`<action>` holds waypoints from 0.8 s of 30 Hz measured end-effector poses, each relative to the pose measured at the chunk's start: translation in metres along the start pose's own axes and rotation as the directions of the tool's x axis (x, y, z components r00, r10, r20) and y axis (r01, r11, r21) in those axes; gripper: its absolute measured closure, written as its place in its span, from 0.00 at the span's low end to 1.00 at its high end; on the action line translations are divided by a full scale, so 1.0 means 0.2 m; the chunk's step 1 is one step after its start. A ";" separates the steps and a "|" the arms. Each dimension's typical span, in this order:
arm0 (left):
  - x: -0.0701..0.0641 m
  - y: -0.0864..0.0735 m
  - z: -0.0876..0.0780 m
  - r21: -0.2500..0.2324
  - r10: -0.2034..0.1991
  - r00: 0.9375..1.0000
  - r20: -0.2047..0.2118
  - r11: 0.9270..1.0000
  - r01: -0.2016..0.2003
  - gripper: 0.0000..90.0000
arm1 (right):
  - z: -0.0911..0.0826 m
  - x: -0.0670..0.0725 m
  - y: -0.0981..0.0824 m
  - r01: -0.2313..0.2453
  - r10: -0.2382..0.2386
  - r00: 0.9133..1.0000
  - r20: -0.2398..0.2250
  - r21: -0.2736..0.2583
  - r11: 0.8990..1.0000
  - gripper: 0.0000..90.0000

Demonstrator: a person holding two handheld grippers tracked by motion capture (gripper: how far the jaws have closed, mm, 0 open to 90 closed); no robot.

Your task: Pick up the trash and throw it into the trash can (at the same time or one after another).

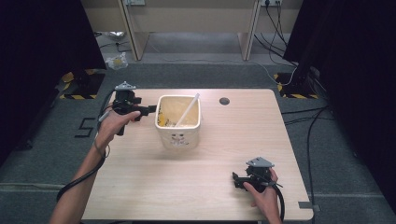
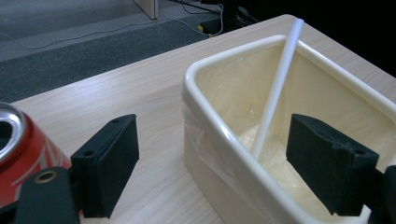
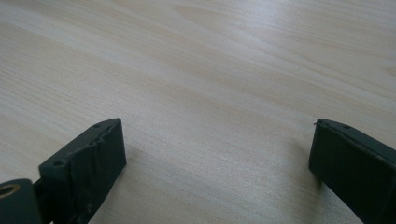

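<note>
Half a red can [image 2: 21, 154], cut off left.

Floor marking: we read a black "5" on the grey floor [image 1: 84, 127] left of the table.
Red can [image 2: 21, 154]: we cannot read its white lettering.

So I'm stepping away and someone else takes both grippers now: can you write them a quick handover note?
Left gripper: open, nothing between the jaws, held beside the left rim of the cream bin.
Right gripper: open, empty, low over the table near its front right.
Things: a white straw leans inside the lined bin, its top past the rim. A red can stands on the table beside the left gripper.
Done: straw is in the bin.
Left: probably the can, which is not in the bin.
</note>
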State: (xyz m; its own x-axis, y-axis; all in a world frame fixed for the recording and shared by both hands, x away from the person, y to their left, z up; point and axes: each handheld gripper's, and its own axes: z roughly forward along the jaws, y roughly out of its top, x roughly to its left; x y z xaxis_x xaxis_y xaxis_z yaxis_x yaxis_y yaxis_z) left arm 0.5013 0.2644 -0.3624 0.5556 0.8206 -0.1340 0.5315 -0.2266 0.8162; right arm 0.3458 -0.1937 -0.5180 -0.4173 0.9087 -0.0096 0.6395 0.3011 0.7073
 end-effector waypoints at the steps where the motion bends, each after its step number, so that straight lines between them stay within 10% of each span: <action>1: 0.01 0.00 -0.01 -0.003 -0.003 1.000 -0.003 1.000 0.003 0.18 | 0.00 0.00 0.00 0.000 0.000 1.000 0.000 0.000 1.000 0.05; 24: 0.21 -0.12 -0.05 -0.012 -0.085 0.988 -0.128 0.996 0.084 0.19 | 0.00 0.00 0.00 0.001 -0.001 1.000 0.000 0.000 1.000 0.05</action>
State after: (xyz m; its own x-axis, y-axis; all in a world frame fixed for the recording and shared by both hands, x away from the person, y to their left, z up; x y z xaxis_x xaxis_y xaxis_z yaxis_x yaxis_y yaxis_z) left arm 0.5062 0.3100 -0.3835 0.4219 0.8973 -0.1300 0.5686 -0.1502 0.8088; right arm 0.3458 -0.1937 -0.5180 -0.4178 0.9085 -0.0098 0.6393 0.3016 0.7073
